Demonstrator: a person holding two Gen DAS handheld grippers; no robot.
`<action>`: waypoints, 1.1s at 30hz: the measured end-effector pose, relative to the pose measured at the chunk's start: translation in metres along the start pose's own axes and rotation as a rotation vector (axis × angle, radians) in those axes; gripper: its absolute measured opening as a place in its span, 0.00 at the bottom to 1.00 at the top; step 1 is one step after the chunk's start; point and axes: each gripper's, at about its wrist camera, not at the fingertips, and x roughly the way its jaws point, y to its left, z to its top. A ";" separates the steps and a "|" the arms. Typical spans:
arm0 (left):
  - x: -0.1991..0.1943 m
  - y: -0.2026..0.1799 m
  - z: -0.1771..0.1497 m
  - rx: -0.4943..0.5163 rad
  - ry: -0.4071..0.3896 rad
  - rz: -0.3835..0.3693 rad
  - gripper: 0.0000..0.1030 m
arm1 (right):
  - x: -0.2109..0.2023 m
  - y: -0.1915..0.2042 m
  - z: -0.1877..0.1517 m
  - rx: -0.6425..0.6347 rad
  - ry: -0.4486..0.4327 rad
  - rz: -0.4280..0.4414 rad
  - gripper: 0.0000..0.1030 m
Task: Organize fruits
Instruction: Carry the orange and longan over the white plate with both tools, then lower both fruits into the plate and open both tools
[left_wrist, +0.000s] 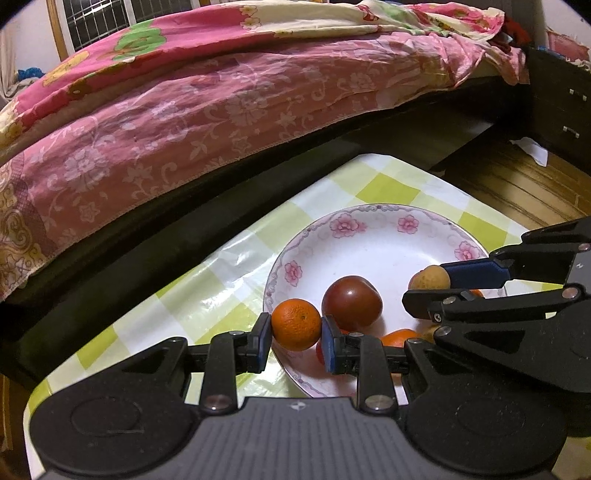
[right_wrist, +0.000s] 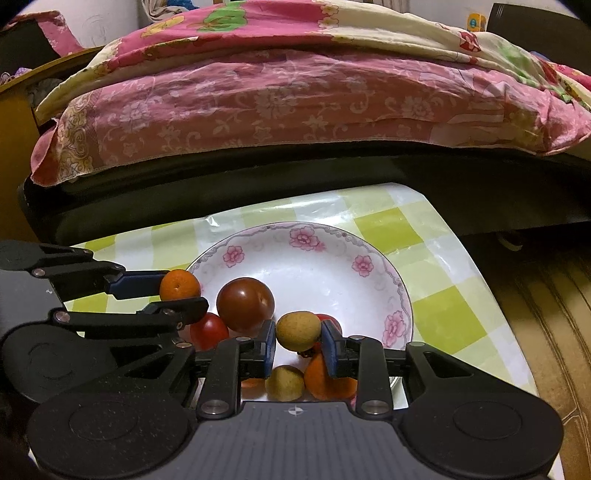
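A white floral plate (left_wrist: 373, 236) (right_wrist: 314, 243) sits on the checked table. My left gripper (left_wrist: 296, 332) is shut on a small orange (left_wrist: 296, 324) over the plate's left rim; it also shows in the right wrist view (right_wrist: 180, 285). My right gripper (right_wrist: 298, 341) is shut on a tan round fruit (right_wrist: 298, 330) above the plate's near side; that fruit also shows in the left wrist view (left_wrist: 429, 277). In the plate lie a dark red plum (left_wrist: 351, 302) (right_wrist: 245, 304), a red tomato (right_wrist: 208, 331), another tan fruit (right_wrist: 284, 383) and an orange (right_wrist: 330, 384).
The table wears a green-and-white checked cloth (left_wrist: 221, 280) (right_wrist: 443, 314). A bed with a pink floral cover (left_wrist: 221, 103) (right_wrist: 295, 103) stands right behind it. Wooden floor (left_wrist: 517, 184) lies to the right.
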 end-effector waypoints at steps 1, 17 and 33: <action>0.000 0.000 0.000 0.001 -0.002 0.002 0.33 | 0.000 0.000 0.000 -0.002 -0.003 -0.001 0.25; 0.007 -0.002 0.004 0.007 -0.006 0.019 0.35 | 0.001 -0.002 0.002 0.016 -0.011 -0.007 0.27; -0.007 0.003 0.010 0.009 -0.033 0.058 0.40 | -0.004 -0.004 0.000 0.036 -0.028 -0.007 0.41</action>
